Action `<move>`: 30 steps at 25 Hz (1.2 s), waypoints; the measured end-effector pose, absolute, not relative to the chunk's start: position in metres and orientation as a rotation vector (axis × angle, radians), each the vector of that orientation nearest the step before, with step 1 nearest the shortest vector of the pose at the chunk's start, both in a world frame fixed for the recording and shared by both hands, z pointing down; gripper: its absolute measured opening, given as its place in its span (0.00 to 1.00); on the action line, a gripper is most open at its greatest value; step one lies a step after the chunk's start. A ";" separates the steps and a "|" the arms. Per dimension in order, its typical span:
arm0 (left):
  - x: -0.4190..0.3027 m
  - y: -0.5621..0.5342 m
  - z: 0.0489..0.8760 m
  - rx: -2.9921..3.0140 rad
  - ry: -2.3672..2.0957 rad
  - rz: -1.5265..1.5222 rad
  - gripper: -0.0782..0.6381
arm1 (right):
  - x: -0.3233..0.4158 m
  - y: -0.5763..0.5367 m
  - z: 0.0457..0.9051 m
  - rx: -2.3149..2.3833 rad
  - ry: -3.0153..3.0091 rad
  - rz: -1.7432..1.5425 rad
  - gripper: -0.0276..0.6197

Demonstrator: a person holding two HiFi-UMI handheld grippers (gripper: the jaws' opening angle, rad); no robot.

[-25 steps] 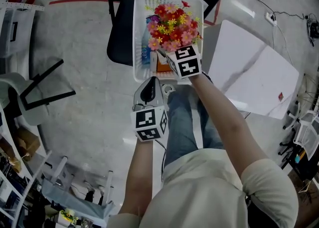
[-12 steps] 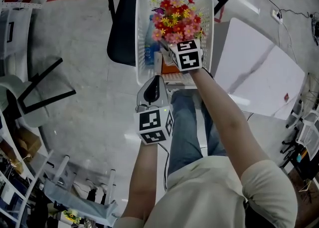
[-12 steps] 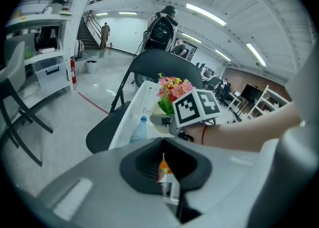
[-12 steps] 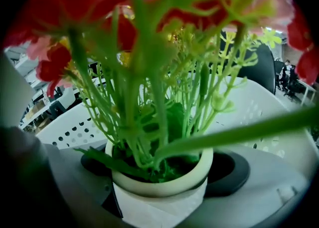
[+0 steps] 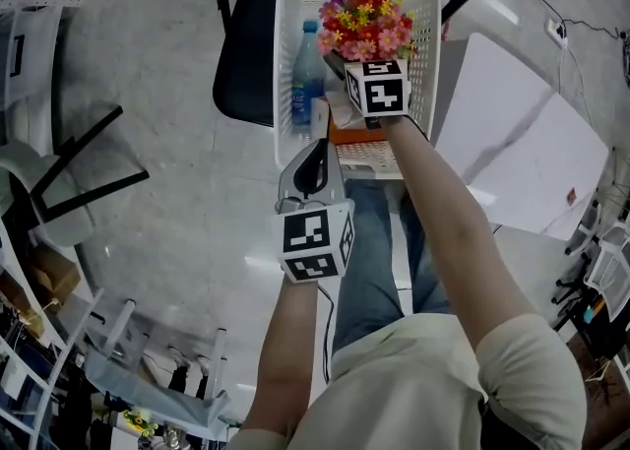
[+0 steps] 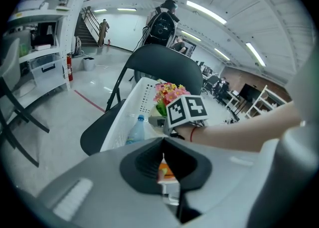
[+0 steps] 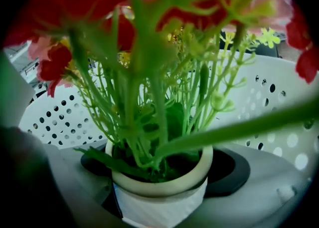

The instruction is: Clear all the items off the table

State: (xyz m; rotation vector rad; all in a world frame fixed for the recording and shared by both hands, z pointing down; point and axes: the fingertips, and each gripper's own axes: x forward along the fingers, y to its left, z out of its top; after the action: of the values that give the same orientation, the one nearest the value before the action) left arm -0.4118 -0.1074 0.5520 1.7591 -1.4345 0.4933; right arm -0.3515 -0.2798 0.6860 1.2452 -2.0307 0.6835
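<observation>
Concrete floor, white basket sitting on a black folding chair. My right tongs are clamped on the flower pot inside the basket. The left tongs are pinched together, empty, at its near rim.

Flower pot: small, cream, ribbed wall; green stems with red, pink and yellow blooms. Held upright between the jaws of the right gripper, inside a white perforated basket, toward its far end. Cannot tell whether it touches the basket floor.

Bottle: clear, blue cap, against the basket's left wall.

Orange carton: near end, partly hidden.
</observation>
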 end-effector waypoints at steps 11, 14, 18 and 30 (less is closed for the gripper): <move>-0.408 -0.111 0.556 1.763 -1.427 0.489 0.12 | -0.351 -0.281 0.716 1.203 -1.980 0.710 0.86; -0.409 -0.110 0.556 1.759 -1.431 0.488 0.12 | -0.350 -0.279 0.715 1.225 -1.984 0.752 0.86; -0.407 -0.110 0.556 1.759 -1.431 0.498 0.12 | -0.350 -0.272 0.714 1.205 -1.982 0.774 0.86; -0.400 -0.106 0.540 1.772 -1.439 0.504 0.12 | -0.348 -0.250 0.688 1.231 -1.963 0.834 0.87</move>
State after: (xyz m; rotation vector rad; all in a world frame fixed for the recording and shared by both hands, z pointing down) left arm -0.3999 -0.1061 0.5404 1.7723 -1.4388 0.5036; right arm -0.3476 -0.2496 0.6879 1.2307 -1.9630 0.8341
